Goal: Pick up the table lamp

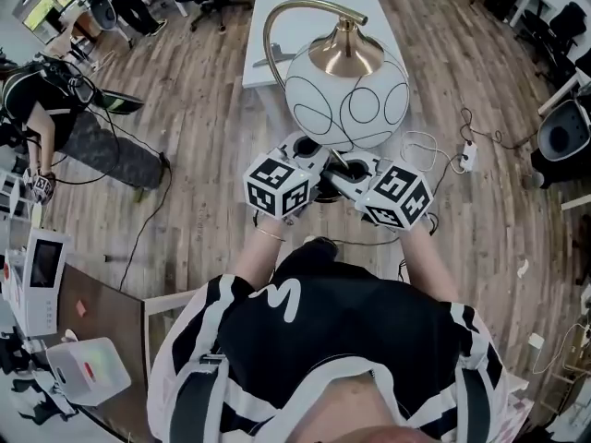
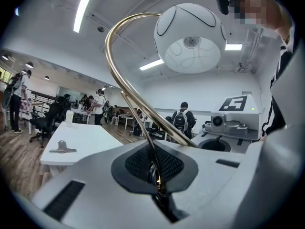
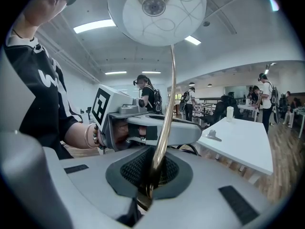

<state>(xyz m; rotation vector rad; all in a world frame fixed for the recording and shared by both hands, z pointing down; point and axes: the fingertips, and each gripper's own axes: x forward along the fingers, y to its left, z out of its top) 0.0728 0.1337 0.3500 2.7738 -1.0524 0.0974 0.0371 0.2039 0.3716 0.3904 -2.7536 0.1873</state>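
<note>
From the head view I look steeply down on my two grippers, side by side at the centre of the frame, both clamped on the lamp (image 1: 346, 95). The left gripper (image 1: 321, 166) sits just left of centre and the right gripper (image 1: 349, 175) just right of it, their marker cubes nearly touching.

The lamp fills the upper centre. Its round white shade (image 1: 349, 100), drawn over with thin black loops, hangs just above the grippers in the frame. A brass cap tops it, and a curved brass stem (image 1: 277, 30) arcs up and to the left. I cannot see the lamp's base.

In the left gripper view the jaws are squeezed tight on the stem at the lower centre. The stem rises from the dark pads, sweeps up and left, and bends over to the shade at the upper right.

In the right gripper view the jaws are likewise pinched shut on the stem at the lower centre. The stem runs almost straight up to the shade at the top, and the bulb shows inside it.

A white table (image 1: 314, 7) lies behind the lamp at the top of the head view, on a wood floor (image 1: 194, 127).
</note>
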